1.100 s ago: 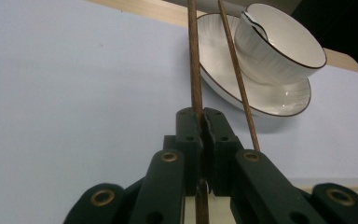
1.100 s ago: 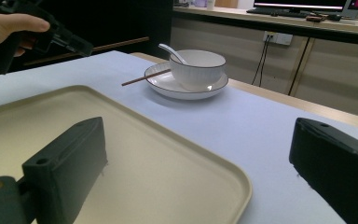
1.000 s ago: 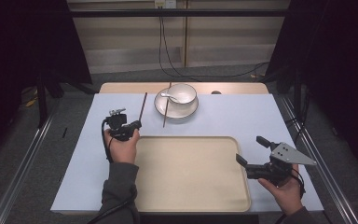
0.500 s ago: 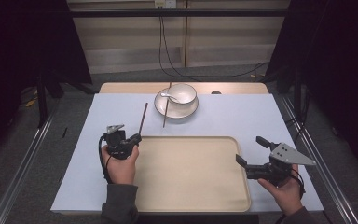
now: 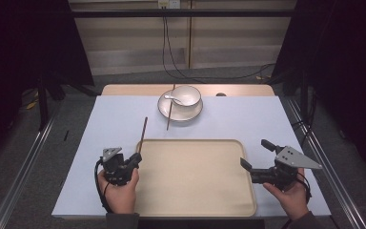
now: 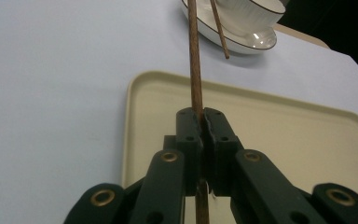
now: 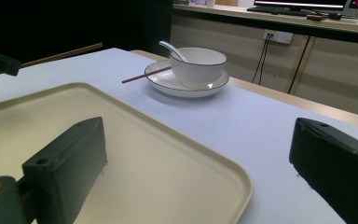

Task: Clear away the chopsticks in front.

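My left gripper (image 5: 136,160) is shut on a brown chopstick (image 5: 142,136) at the left edge of the beige tray (image 5: 195,191). The stick points away toward the plate. In the left gripper view the jaws (image 6: 203,122) pinch that chopstick (image 6: 194,56) over the tray's corner (image 6: 284,135). A second chopstick (image 5: 170,112) leans on the white plate (image 5: 193,114), which carries a bowl (image 5: 187,97) with a white spoon (image 5: 173,98). My right gripper (image 5: 256,153) stands open at the tray's right edge, with nothing between its jaws (image 7: 200,154).
The tray lies on a pale blue mat (image 5: 105,124) over a wooden table (image 5: 248,89). From the right gripper view, the bowl (image 7: 198,65) and plate (image 7: 168,84) stand beyond the tray (image 7: 121,140). Cables hang down behind the table.
My left hand has pulled back toward the near edge with the chopstick, from beside the plate to the tray's left side. The right hand has stayed still.
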The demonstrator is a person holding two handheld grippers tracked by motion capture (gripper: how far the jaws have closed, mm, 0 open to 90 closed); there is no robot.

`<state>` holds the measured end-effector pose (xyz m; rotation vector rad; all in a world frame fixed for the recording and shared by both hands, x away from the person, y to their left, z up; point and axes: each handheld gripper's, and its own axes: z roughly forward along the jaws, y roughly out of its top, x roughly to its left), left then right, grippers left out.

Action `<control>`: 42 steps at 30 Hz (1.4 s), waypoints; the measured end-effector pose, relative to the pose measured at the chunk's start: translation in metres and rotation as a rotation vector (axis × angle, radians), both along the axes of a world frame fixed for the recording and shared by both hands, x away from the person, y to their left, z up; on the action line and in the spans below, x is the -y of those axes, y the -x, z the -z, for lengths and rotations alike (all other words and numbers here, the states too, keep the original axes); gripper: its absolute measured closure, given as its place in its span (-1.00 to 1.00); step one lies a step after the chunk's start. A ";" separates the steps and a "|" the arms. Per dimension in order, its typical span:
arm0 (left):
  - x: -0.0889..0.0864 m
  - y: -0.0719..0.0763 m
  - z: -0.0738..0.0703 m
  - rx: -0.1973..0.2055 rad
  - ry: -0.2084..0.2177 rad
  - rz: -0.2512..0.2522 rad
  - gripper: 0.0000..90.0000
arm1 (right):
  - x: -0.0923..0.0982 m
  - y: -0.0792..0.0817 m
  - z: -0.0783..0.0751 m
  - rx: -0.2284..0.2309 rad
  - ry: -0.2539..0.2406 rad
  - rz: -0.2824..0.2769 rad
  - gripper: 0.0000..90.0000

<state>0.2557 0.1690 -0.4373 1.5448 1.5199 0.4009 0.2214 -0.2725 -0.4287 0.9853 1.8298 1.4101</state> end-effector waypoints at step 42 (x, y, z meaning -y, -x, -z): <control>0.011 0.032 0.032 -0.120 -0.020 0.009 0.89 | -0.001 0.000 0.001 -0.008 0.007 -0.007 -0.92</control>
